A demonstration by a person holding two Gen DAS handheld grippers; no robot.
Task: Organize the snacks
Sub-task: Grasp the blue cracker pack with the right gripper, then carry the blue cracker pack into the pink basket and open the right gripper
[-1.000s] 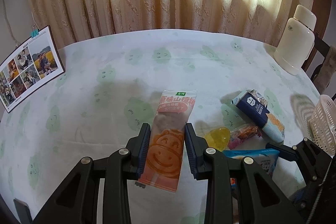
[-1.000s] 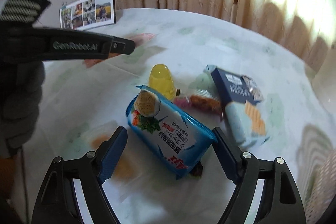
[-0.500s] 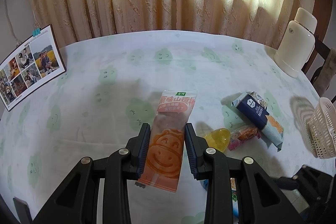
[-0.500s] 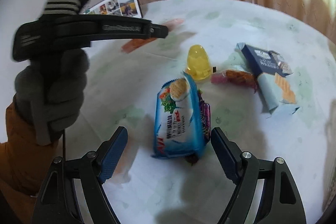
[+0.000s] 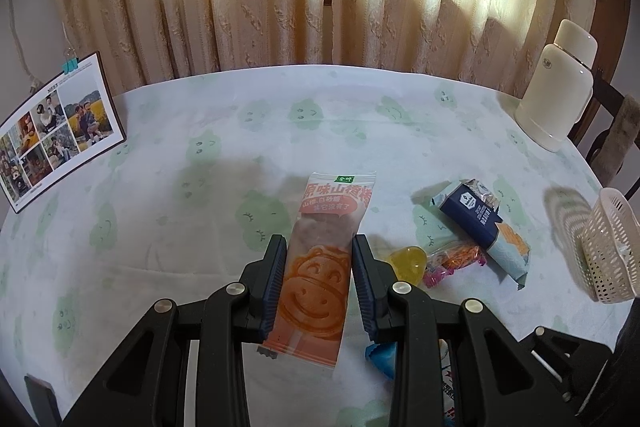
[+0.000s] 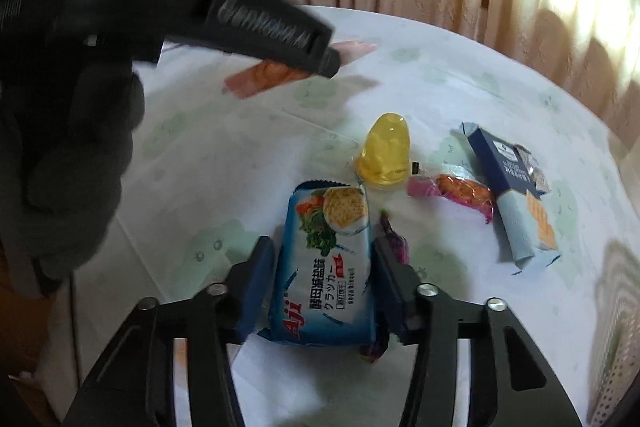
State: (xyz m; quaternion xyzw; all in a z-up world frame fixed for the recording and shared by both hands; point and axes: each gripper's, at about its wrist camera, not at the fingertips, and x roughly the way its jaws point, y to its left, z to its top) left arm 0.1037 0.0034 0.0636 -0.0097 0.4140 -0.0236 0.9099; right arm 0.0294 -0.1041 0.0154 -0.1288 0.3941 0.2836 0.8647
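Left gripper (image 5: 319,259) pinches orange hawthorn packet (image 5: 320,263) across its width, clear of the table (image 5: 160,155), presumably ready to carry to the basket (image 5: 608,247) at the right edge. Right gripper (image 6: 322,259) is closed against the blue cracker pack (image 6: 326,263); whether it is lifted is unclear. Jelly cup (image 6: 386,151), pink candy (image 6: 452,191) and navy biscuit box (image 6: 512,187) lie mid-table, unsorted.
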